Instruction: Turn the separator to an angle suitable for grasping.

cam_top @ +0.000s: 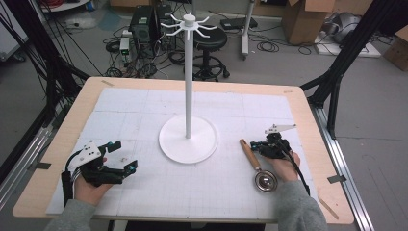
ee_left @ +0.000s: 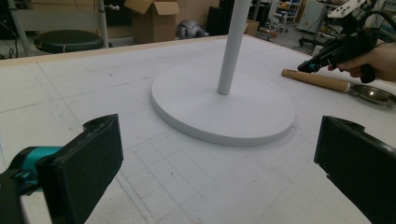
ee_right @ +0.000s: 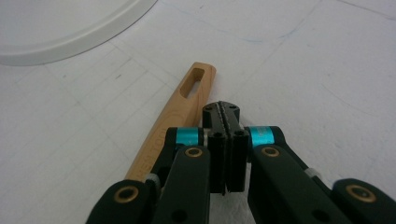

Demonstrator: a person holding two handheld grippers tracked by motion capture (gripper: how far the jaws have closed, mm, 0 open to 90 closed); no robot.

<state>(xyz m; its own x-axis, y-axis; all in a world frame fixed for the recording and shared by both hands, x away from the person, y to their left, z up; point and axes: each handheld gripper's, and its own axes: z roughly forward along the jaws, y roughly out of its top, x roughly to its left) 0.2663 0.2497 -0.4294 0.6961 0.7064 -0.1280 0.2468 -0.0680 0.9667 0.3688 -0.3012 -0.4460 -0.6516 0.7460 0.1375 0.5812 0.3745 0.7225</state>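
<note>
High view is showing a person sitting at a table (cam_top: 57, 190) with a claw in each hand. A tall white stand (cam_top: 188, 96) is standing in the middle of the table, with little hook arms sticking out at its top. A ladle (cam_top: 256, 166) is lying flat near the right claw (cam_top: 255, 146). It has a wooden handle and a shiny metal bowl. The handle has a hole near its end, so I am guessing the ladle is meant to go on a hook up there.

Right gripper view is showing the right claw (ee_right: 221, 111) squeezed tight, with nothing between its jaws. The ladle handle (ee_right: 175, 119) is lying just beside the claw tips, a little to their left, not between them. The end with the hole is pointing away, toward the round foot of the stand (ee_right: 70, 28). The claw will need to spread wide before it can pinch the handle.

Left gripper view is showing the left claw (ee_left: 215, 158) spread wide and holding nothing. It is waiting low near the table, well apart from the ladle (ee_left: 327, 83).
</note>
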